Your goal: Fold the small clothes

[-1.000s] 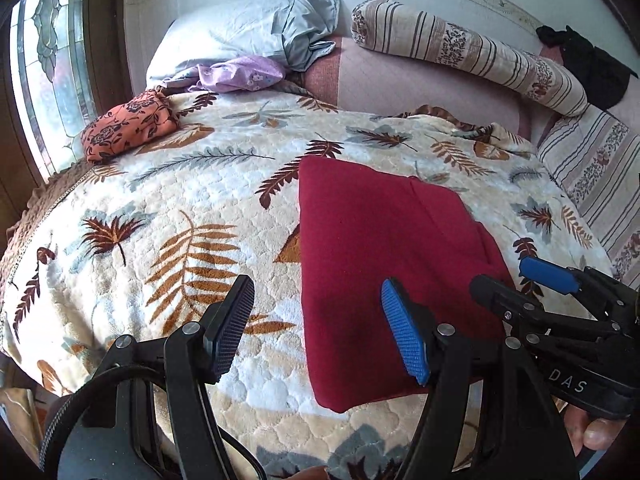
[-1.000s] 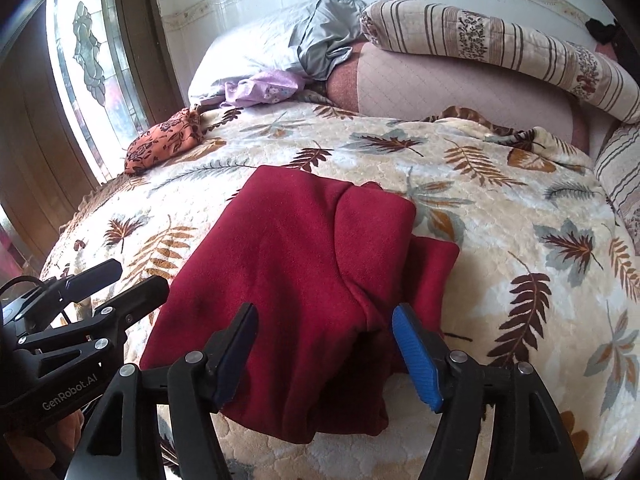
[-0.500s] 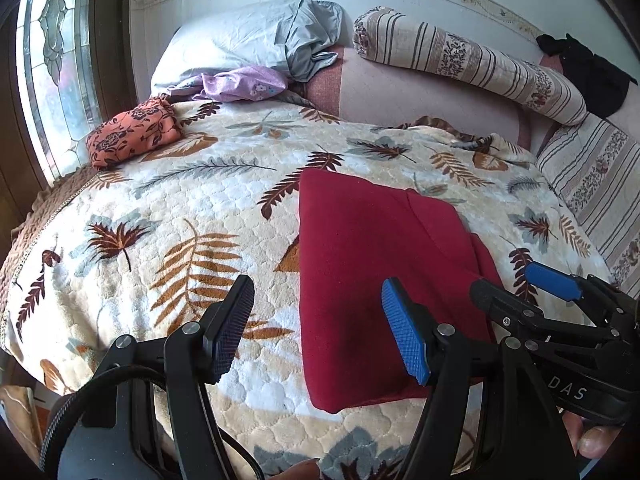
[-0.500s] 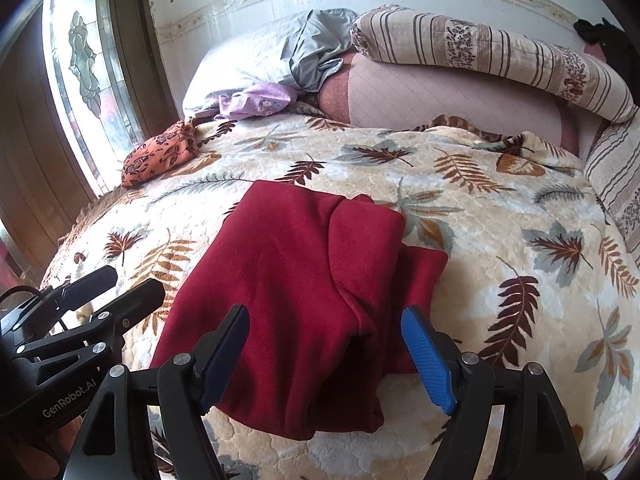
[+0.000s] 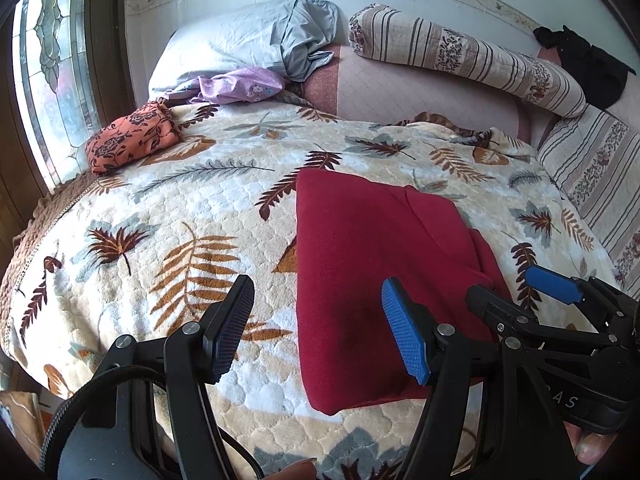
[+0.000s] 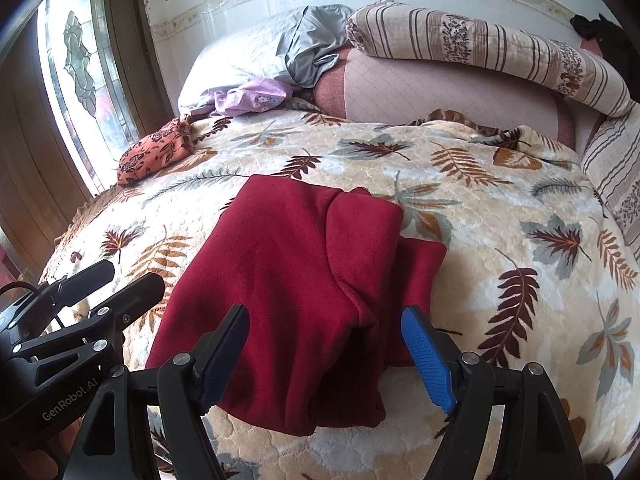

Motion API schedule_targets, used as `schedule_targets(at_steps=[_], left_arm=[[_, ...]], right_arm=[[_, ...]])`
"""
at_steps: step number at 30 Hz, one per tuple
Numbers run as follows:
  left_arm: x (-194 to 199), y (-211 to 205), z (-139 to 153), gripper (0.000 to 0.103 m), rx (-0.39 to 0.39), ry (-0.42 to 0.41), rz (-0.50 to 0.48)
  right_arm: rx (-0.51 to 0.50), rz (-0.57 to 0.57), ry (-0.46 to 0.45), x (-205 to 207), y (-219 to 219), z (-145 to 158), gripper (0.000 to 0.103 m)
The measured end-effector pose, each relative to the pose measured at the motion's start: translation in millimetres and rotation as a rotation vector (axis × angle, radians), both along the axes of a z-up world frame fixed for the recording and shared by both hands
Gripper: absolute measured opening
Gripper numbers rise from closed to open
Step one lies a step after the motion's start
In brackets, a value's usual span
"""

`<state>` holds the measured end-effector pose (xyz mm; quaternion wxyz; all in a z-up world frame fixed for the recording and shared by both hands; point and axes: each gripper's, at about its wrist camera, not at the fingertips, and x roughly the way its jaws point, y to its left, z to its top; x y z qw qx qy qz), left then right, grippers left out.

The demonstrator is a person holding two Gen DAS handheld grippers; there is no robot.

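Observation:
A dark red garment (image 5: 372, 280) lies folded flat on the leaf-patterned bedspread (image 5: 192, 216), near the bed's front edge. It also shows in the right wrist view (image 6: 304, 280), with a folded layer on its right side. My left gripper (image 5: 316, 324) is open and empty, held above the garment's left edge. My right gripper (image 6: 324, 352) is open and empty, held above the garment's near end. The right gripper also shows in the left wrist view (image 5: 520, 292), and the left gripper in the right wrist view (image 6: 108, 284).
A folded orange floral cloth (image 5: 132, 136) lies at the bed's far left. A purple cloth (image 5: 240, 86), a grey-white pillow (image 5: 248, 44) and a striped bolster (image 5: 472, 60) lie at the headboard. A black item (image 5: 580, 64) sits at far right. A stained-glass window (image 5: 52, 60) is left.
Both grippers have drawn back and up from the red garment, staying open. The garment has not moved.

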<state>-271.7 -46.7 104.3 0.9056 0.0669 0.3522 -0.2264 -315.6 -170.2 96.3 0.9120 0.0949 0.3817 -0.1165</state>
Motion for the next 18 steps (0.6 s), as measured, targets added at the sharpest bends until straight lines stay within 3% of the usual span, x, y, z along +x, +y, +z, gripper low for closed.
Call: schedule_targets(at_steps=[18], left_arm=[[3.1,-1.9,-3.2,0.067,0.009,0.004,0.012]], right_arm=[[-0.003,-0.042,0.022,-0.5,-10.2,-3.4,0.076]])
